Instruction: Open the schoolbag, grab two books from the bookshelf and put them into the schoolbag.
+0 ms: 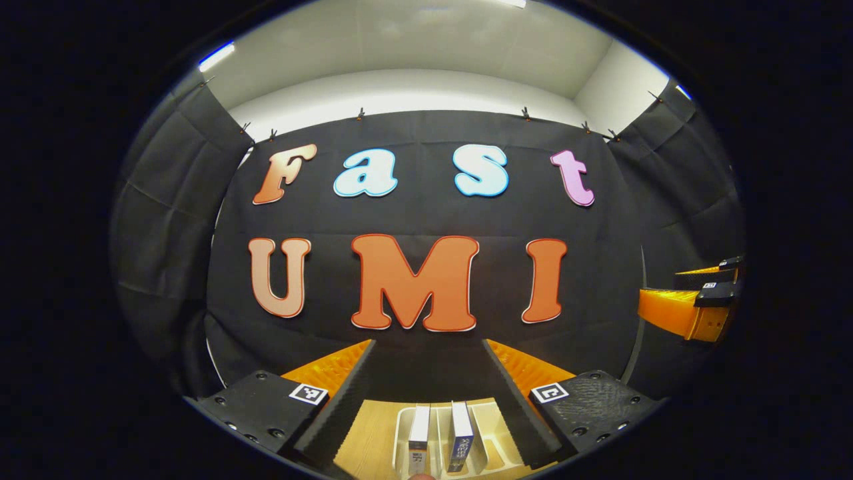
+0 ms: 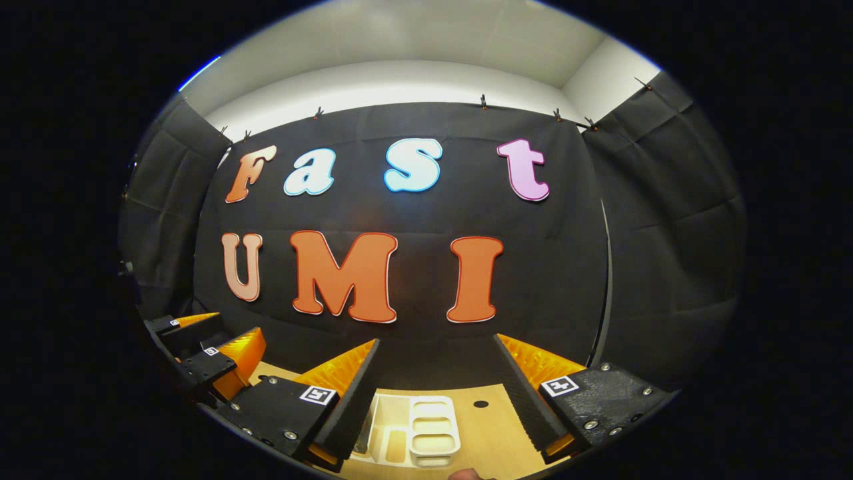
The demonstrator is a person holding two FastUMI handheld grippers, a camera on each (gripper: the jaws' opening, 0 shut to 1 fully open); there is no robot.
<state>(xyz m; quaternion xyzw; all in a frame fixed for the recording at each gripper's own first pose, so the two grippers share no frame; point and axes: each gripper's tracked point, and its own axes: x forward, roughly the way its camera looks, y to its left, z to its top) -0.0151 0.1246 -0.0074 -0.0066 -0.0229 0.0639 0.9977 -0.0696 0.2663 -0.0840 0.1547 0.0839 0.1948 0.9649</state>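
In the left gripper view, a white bookshelf rack (image 1: 400,430) stands on the wooden table (image 1: 363,433), low between my fingers. Two thin books stand upright in it side by side: a pale one (image 1: 420,432) and a dark blue one (image 1: 461,430). My left gripper (image 1: 428,343) is open wide above and in front of them, touching nothing. The right gripper view has the white rack (image 2: 433,427) low and a little left of centre, partly behind one finger. My right gripper (image 2: 436,340) is open and holds nothing.
The black cloth wall rises close behind the table (image 2: 486,427). A small dark hole (image 2: 481,404) marks the tabletop right of the rack. The right gripper (image 1: 666,293) hangs at the far right of the left gripper view; the left gripper (image 2: 230,333) sits at the lower left of the right gripper view.
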